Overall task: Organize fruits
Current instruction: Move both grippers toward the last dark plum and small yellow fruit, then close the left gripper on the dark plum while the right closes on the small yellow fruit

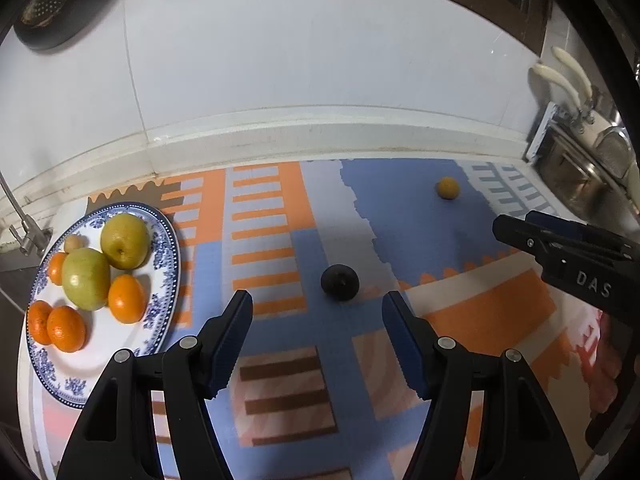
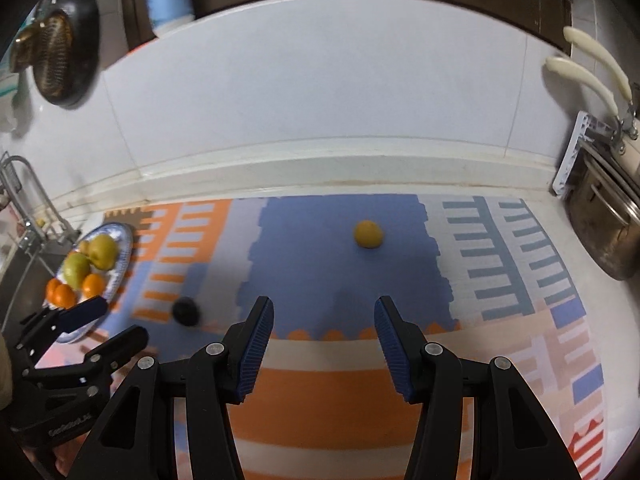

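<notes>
So closest in, the left gripper [image 1: 316, 312] has its two blue-padded fingers spread wide apart with nothing between them, hovering over the patterned mat [image 1: 280, 380]. Just beyond its tips sits a dark, almost black round fruit [image 1: 339, 282], matte-looking with a little dimple on top, lying loose on the mat on a blue patch. Nothing is touching it.

Off to the left is the blue-and-white plate [image 1: 160, 312], and it's already pretty loaded: two big yellow-green apples or pears (can't quite tell which) [image 1: 86, 278] side by side, four oranges [image 1: 127, 298] around them toward the near rim, and one small pale fruit [image 1: 75, 242] tucked at the far side. The plate sits at the mat's left edge, near a faucet [image 1: 24, 232].

The right gripper [image 2: 324, 320] is also wide apart and holding nothing. It's over an orange stripe of the mat, and straight ahead of it, well apart, a small yellow-orange citrus [image 2: 368, 234] sits alone on the big blue patch. Open mat between the two.

From the right camera the left gripper shows up low on the left, between the lens and the plate, partly covering the plate's near rim. That side is a bit blurred.

Farthest back is the white tiled wall [image 1: 300, 80], with a metal pot [image 2: 604, 224] and cream-handled utensils [image 2: 584, 76] at the right end.
</notes>
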Available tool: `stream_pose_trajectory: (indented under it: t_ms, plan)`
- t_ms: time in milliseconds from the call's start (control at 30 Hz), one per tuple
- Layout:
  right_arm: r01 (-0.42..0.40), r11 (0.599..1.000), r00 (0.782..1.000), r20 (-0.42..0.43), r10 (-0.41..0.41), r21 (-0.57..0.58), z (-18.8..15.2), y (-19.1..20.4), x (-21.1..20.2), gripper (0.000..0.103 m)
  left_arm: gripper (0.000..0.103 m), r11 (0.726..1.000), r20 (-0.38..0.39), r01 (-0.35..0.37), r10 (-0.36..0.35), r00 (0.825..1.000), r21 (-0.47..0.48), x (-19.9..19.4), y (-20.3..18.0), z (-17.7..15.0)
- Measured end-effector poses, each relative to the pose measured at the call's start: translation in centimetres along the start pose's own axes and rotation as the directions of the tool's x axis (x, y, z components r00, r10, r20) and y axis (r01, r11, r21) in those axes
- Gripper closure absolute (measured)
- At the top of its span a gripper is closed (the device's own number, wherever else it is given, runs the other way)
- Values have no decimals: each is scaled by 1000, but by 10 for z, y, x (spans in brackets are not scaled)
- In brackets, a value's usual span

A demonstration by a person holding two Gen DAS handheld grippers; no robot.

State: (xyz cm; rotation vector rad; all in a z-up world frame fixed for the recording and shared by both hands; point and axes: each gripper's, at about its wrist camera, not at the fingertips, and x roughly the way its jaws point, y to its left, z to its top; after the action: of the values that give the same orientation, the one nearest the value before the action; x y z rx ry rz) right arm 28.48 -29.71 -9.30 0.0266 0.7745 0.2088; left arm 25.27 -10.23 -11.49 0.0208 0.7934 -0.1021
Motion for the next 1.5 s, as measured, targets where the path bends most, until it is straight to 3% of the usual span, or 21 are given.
stream_pose_trajectory:
  t_ms: [133, 433, 667, 867, 1067, 1233, 1500]
  plan:
    - [3, 1000, 1000, -30, -3, 9, 5, -13, 21, 50, 37, 999, 1, -42, 42, 999, 18, 10, -7, 1]
    - [16, 1000, 998, -66, -15, 16, 20, -32, 64, 50, 38, 998, -30, -65, 66, 997, 10, 34, -16, 6]
    - [26, 999, 995, -96, -24, 20, 30, -41, 93, 50, 47, 996, -49, -82, 83, 995, 26, 46, -26, 7]
    - [31, 999, 996, -89, -29, 16, 38, -41, 106, 51, 60, 997, -79, -73, 74, 994, 9, 54, -26, 7]
    - [39, 999, 994, -107, -39, -1, 42, -39, 117, 61, 76, 998, -93, -54, 55, 994, 11, 58, -26, 9]
    - [26, 999, 995, -96, -28, -19, 41, -34, 117, 72, 76, 999, -95, -34, 34, 995, 8, 60, -23, 11]
    - [-24, 1000, 997, -77, 23, -8, 26, -27, 93, 73, 76, 1000, -60, 7, -6, 998, 14, 49, -17, 16]
